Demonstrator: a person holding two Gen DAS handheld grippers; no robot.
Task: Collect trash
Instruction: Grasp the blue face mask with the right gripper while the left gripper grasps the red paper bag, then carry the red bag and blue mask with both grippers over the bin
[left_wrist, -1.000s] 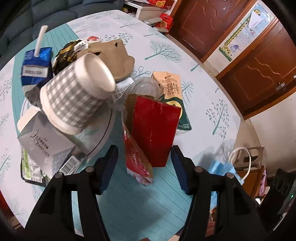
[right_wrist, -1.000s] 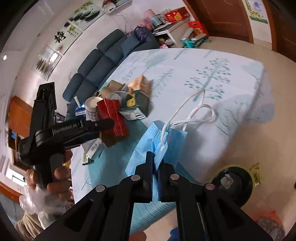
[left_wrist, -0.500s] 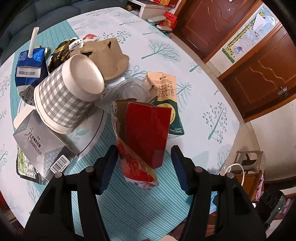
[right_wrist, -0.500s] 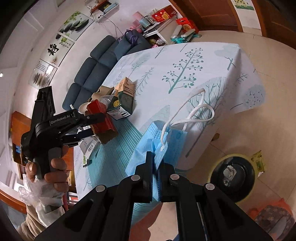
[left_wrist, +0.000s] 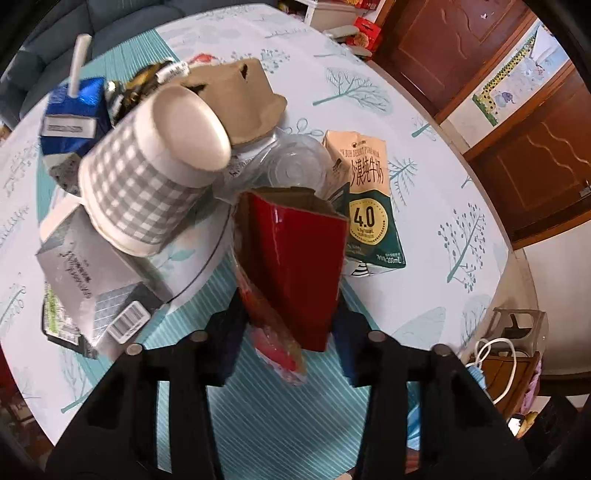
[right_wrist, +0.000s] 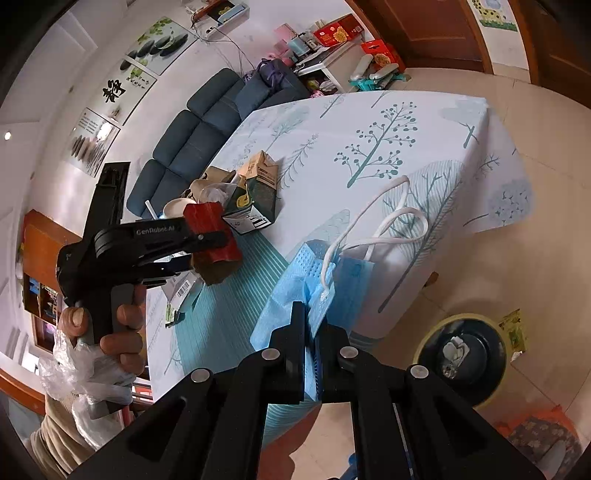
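A: What is the left gripper (left_wrist: 288, 332) doing?

B: Its jaws are closing on a red carton (left_wrist: 295, 266) with an open brown top. The carton stands between the two fingers, and both look pressed against its sides. In the right wrist view the same gripper (right_wrist: 207, 247) has the red carton (right_wrist: 212, 234) clamped, and a hand (right_wrist: 107, 325) grips the handle, with clear plastic bunched beneath it.

A: And the right one?

B: The right gripper (right_wrist: 312, 321) is pinched tight on a blue face mask (right_wrist: 314, 273). The mask's white ear loops (right_wrist: 388, 225) trail up across the tablecloth (right_wrist: 369, 122).

A: Where is the rest of the trash?

B: Heaped on the table just beyond the red carton. A grey checked paper cup (left_wrist: 147, 173) lies on its side on a white plate (left_wrist: 207, 254). A grey box with a barcode (left_wrist: 88, 280) sits left of it, a blue juice box with a straw (left_wrist: 74, 114) farther back, and a brown cardboard tray (left_wrist: 240, 96) behind the cup. A clear plastic lid (left_wrist: 295, 166) and a green and tan milk carton (left_wrist: 369, 195) lie to the right.

A: Anything off the table?

B: A round bin (right_wrist: 461, 354) stands on the floor, by the table's corner.
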